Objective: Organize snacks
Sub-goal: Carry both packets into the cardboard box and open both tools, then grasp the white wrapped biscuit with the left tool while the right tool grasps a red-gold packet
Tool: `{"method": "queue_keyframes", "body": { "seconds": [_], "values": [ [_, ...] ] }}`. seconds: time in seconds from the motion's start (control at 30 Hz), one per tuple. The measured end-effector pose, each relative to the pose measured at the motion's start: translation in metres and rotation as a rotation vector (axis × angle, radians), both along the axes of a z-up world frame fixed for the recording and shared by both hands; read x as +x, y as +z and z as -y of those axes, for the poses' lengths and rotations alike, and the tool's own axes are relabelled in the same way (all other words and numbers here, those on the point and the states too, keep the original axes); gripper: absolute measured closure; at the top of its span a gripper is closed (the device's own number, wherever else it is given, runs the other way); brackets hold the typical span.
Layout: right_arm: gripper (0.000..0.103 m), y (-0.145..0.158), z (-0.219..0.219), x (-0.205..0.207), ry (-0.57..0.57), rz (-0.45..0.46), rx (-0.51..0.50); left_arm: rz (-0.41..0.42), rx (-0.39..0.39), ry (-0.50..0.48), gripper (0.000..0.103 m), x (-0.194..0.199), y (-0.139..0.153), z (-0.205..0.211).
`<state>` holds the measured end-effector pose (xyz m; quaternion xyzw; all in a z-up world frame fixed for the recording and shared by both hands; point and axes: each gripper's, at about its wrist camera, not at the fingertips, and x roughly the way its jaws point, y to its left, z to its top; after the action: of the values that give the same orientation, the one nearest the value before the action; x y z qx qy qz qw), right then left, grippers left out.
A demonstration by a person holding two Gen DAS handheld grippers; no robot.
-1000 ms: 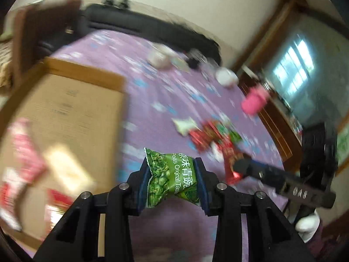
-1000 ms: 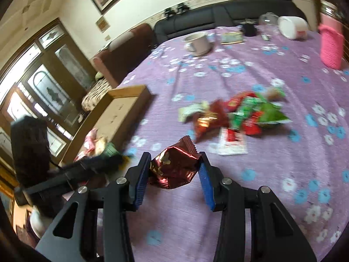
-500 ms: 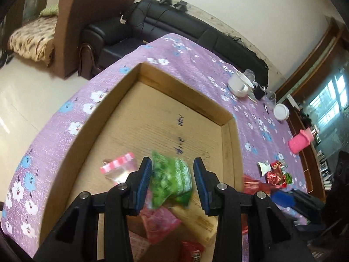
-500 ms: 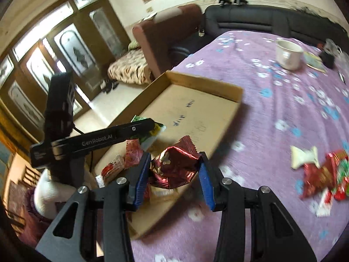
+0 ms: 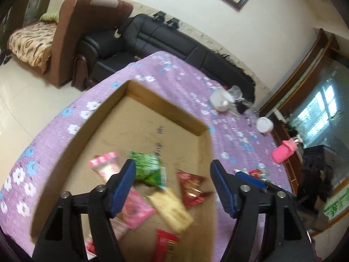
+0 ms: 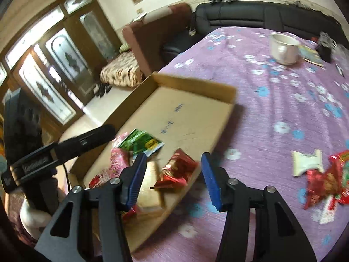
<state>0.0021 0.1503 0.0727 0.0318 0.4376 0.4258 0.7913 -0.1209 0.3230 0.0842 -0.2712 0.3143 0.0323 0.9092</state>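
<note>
Snacks in crinkled foil and plastic wrappers lie in the shallow cardboard tray (image 5: 98,118) on the purple flowered cloth (image 6: 283,113). Left gripper (image 5: 172,184): jaws opening, nothing pinched; a green packet (image 5: 147,167) lies blurred beside its left pad. Right gripper (image 6: 172,176): jaws opening, the glossy red packet (image 6: 177,171) between them, free of both pads, at the tray's edge.

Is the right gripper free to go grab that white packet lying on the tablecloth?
Probably yes: the right gripper is opening, its red packet loose over the box, and nothing blocks the white packet.
</note>
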Motion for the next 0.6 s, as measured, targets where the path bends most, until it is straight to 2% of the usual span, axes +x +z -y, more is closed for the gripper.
{"method": "queue_keyframes", "body": {
  "seconds": [0.1,0.17,0.23,0.33,0.5,0.6],
  "values": [
    [0.049,0.005,0.049,0.014,-0.106,0.048,0.009,0.074,-0.032,-0.068,0.031,-0.008,0.007,0.022],
    [0.044,0.005,0.092,0.026,-0.215,0.067,0.013,0.117,-0.071,-0.117,0.030,-0.011,0.009,0.037],
    [0.044,0.000,0.124,0.038,-0.299,0.035,-0.001,0.144,-0.121,-0.180,0.030,-0.010,0.007,0.054],
    [0.044,-0.015,0.163,0.053,-0.367,-0.055,-0.007,0.119,-0.148,-0.255,0.030,-0.002,0.000,0.081],
    [0.044,-0.028,0.164,0.050,-0.336,-0.069,-0.034,0.040,-0.147,-0.304,0.030,0.008,-0.017,0.105],
    [0.045,-0.032,0.147,0.057,-0.326,-0.026,-0.086,0.006,-0.131,-0.298,0.030,0.008,-0.021,0.110]
  ]
}}
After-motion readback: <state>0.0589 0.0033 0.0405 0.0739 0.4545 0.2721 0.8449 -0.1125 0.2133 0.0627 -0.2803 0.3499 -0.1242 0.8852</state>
